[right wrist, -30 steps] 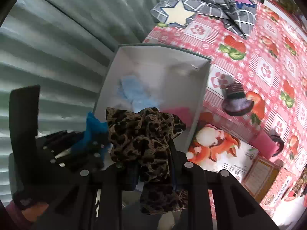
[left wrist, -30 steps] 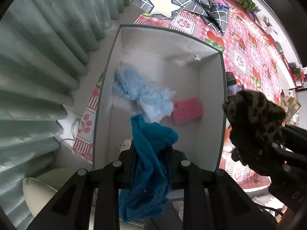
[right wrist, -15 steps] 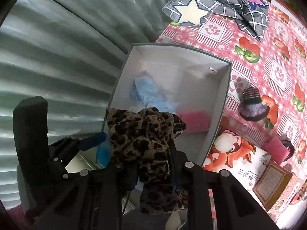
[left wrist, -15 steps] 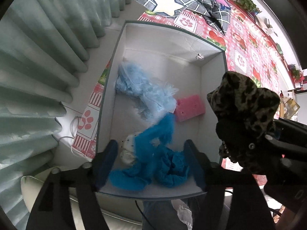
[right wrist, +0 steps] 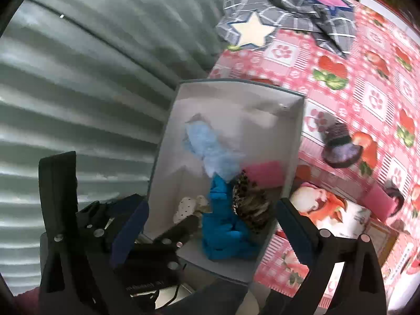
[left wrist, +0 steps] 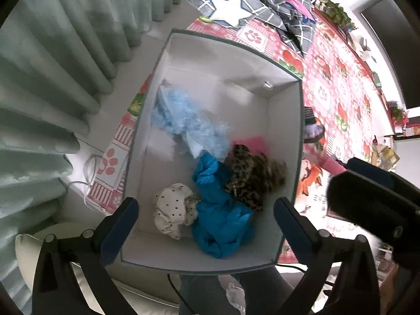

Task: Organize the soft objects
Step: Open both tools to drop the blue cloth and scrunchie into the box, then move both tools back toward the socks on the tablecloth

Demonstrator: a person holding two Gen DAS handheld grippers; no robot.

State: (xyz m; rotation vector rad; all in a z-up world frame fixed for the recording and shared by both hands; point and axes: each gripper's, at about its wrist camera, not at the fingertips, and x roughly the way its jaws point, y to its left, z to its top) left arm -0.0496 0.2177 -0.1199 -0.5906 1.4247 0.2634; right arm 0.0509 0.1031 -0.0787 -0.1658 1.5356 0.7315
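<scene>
A white box [left wrist: 236,73] [right wrist: 236,99] lies below both grippers. It holds a light blue fluffy cloth [left wrist: 189,123] [right wrist: 207,144], a pink pad [left wrist: 249,141] [right wrist: 265,173], a white dotted scrunchie [left wrist: 170,210] [right wrist: 186,207], a bright blue cloth [left wrist: 220,215] [right wrist: 223,225] and a leopard-print scrunchie [left wrist: 252,178] [right wrist: 252,204]. My left gripper [left wrist: 203,216] hangs over the box's near end, jaws opening, nothing between the pads. My right gripper [right wrist: 210,223] hovers beside it, jaws likewise opening and empty. The blue cloth and leopard scrunchie lie loose side by side.
A pale green curtain [left wrist: 52,78] hangs left of the box. The pink patterned tablecloth [right wrist: 367,92] carries a grey checked cloth with a white star [right wrist: 252,31], a purple knitted hat [right wrist: 341,147], a printed fox package [right wrist: 333,210] and small pink items [right wrist: 378,197].
The left gripper opened first and the blue cloth fell into the box. Then the right gripper opened and the leopard scrunchie dropped beside it.
</scene>
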